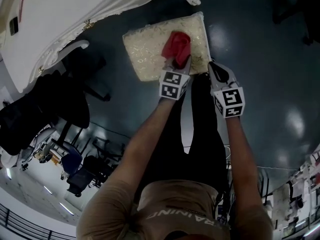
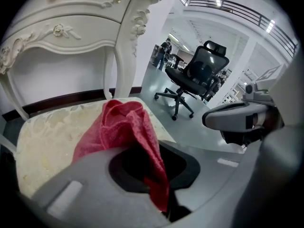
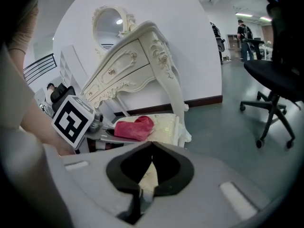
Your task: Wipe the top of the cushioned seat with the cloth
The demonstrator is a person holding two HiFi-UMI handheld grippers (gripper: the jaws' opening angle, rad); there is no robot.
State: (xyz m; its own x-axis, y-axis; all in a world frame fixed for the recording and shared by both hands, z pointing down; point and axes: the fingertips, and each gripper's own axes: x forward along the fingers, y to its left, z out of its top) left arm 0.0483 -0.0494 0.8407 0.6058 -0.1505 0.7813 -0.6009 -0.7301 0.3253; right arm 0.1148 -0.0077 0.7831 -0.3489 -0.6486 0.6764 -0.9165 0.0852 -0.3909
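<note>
left tool around cloth, seemingly touching seat

ornate white dressing table, black office chair, glossy grey floor

Nubbly red cloth, patterned cream fabric seat, glossy floor

Left gripper clamped on cloth; right gripper closed, empty
</note>
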